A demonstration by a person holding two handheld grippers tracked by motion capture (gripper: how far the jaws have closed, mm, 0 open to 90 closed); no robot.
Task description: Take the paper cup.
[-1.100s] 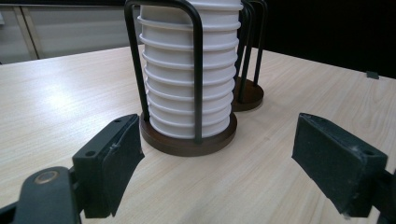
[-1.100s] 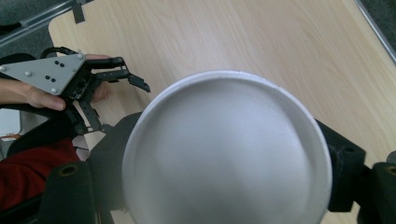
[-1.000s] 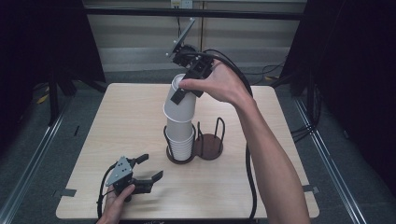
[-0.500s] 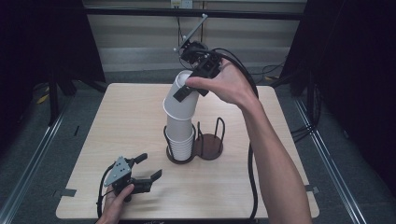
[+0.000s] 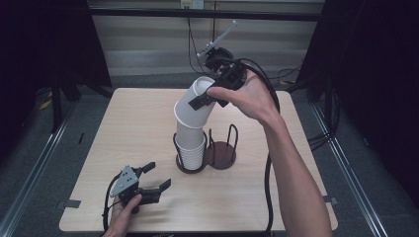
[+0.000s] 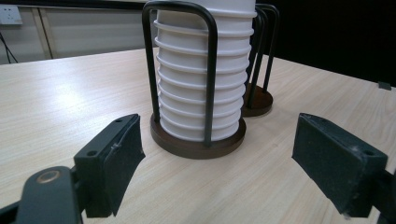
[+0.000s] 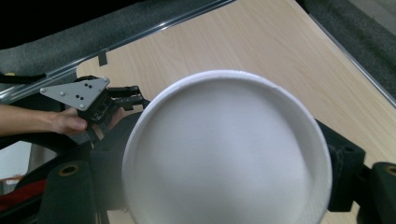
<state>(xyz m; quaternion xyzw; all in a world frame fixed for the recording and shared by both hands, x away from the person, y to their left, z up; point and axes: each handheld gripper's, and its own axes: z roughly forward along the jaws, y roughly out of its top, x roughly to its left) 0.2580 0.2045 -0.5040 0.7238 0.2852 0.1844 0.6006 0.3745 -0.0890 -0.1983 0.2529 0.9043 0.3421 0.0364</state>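
Observation:
A white paper cup [image 5: 191, 107] hangs tilted just over a stack of white cups [image 5: 190, 147], with my right gripper [image 5: 201, 97] shut on it. In the right gripper view the cup's round end [image 7: 224, 154] sits between the two black jaws. The stack stands in the left ring of a dark wire cup holder [image 5: 223, 157]; the right ring holds nothing. My left gripper [image 5: 159, 174] rests low over the table's front left, open, nothing between its jaws. In the left gripper view my left gripper [image 6: 224, 161] faces the stack [image 6: 201, 70] and the holder's base [image 6: 196, 145] a short way off.
The wooden table [image 5: 133, 123] has bare room left of and behind the holder. A cable [image 5: 269, 187] trails from the right gripper down along the forearm. Dark floor and a metal rail [image 5: 34, 163] border the table's left side.
My right hand has carried the cup to the right and tipped it further over. The left gripper has stayed where it was.

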